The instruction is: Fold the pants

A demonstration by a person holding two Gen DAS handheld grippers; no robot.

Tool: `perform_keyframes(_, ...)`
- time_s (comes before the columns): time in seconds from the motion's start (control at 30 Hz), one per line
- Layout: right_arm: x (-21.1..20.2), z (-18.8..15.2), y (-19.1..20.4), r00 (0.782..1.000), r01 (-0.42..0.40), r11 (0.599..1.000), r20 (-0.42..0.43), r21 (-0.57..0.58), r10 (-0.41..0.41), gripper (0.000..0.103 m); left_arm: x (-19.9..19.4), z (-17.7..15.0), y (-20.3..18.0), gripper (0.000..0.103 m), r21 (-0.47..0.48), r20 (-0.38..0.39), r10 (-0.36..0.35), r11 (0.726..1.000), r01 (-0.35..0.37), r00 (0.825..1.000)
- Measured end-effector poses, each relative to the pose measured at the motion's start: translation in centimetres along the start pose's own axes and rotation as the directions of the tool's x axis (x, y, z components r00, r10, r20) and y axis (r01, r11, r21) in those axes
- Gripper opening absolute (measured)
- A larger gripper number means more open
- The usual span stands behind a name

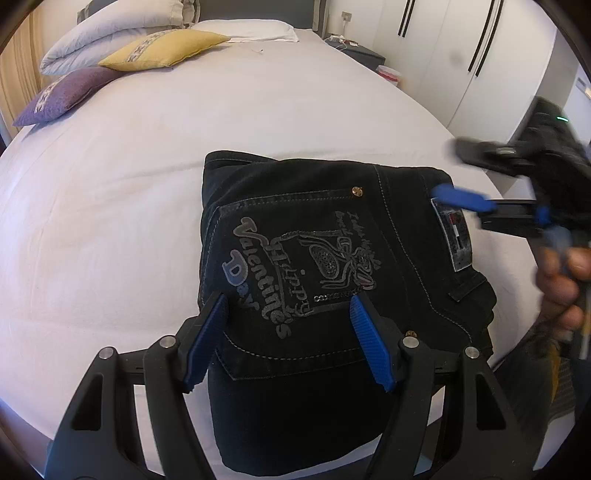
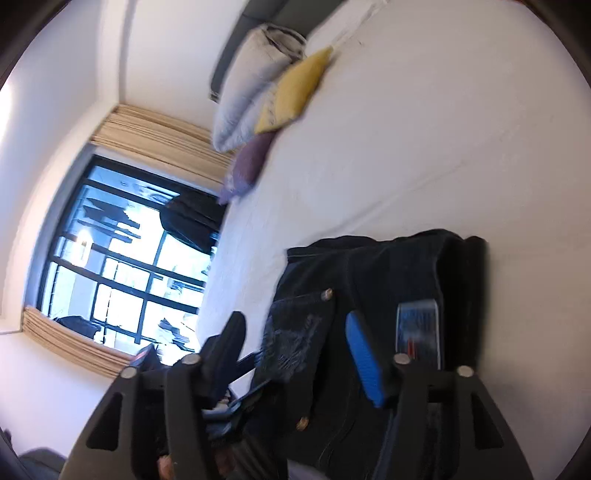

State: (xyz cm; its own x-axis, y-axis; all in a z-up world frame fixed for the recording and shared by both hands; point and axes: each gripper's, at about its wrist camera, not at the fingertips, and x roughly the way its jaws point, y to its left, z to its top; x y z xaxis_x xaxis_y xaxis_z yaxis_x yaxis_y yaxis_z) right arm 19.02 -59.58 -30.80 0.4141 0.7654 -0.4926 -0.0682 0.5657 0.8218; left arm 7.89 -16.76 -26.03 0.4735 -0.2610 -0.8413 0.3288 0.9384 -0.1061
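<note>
Black pants (image 1: 325,206) lie folded into a compact rectangle on the white bed (image 1: 147,184), back pocket up with a grey "Happy Valentine's Day" print. My left gripper (image 1: 288,301) hangs just above the pocket, its blue pads spread wide with nothing pinched between them. My right gripper (image 1: 456,175) comes in from the right, held by a hand (image 1: 561,280), its blue finger over the waistband label (image 1: 454,236). In the rolled, blurred right wrist view the pants (image 2: 369,266) lie under the right gripper (image 2: 295,319), which stands open and grips no cloth.
A folded duvet (image 1: 103,37), a yellow cushion (image 1: 166,50) and a purple cushion (image 1: 62,96) sit at the far left of the bed, a white pillow (image 1: 247,29) at its head. White wardrobe doors (image 1: 461,55) stand at the right. A window (image 2: 122,258) is beyond the bed's left side.
</note>
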Motion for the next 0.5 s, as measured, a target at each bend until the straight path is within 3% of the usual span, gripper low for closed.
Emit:
perform_keyframes(0.07, 1.8, 0.2, -1.7, 0.996, 0.089, 0.996, -0.019, 0.030, -0.088, 0.060, 0.2, 0.0, 0.0, 0.067, 0.003, -0.003, -0.001, 1.000, 0.001, 1.000)
perform_keyframes(0.17, 1.0, -0.2, -4.4, 0.997, 0.069, 0.995, 0.025, 0.076, -0.071, 0.027, 0.4, 0.1, 0.3, 0.067, -0.002, -0.007, -0.004, 1.000, 0.004, 1.000)
perform_keyframes(0.2, 0.3, -0.6, -4.9, 0.997, 0.061, 0.993, 0.039, 0.097, -0.065, 0.025, 0.3, 0.1, 0.5, 0.067, -0.009, -0.002, -0.006, 1.000, 0.006, 1.000)
perform_keyframes(0.27, -1.3, -1.5, -4.6, 0.995, 0.068, 0.992, 0.059, 0.103, -0.075, 0.027, -0.2, 0.3, 1.2, 0.067, -0.033, 0.014, -0.002, 0.999, 0.003, 1.000)
perform_keyframes(0.37, -3.8, -3.5, -2.5, 0.994, 0.061, 0.996, 0.083, 0.072, -0.067, 0.058, -1.9, 0.5, 1.4, 0.067, -0.048, 0.061, -0.020, 0.999, 0.023, 0.998)
perform_keyframes(0.43, -4.8, -5.6, -0.4, 0.996, -0.028, 0.999, 0.084, 0.040, 0.025, 0.060, -2.9, 0.3, 0.8, 0.067, -0.022, 0.093, -0.054, 0.998, 0.056, 0.994)
perform_keyframes(0.5, -3.9, -7.3, 0.8, 0.997, -0.055, 0.998, 0.054, 0.018, 0.054, 0.061, -3.3, -0.4, -0.2, 0.067, 0.017, 0.099, -0.091, 0.996, 0.090, 0.991)
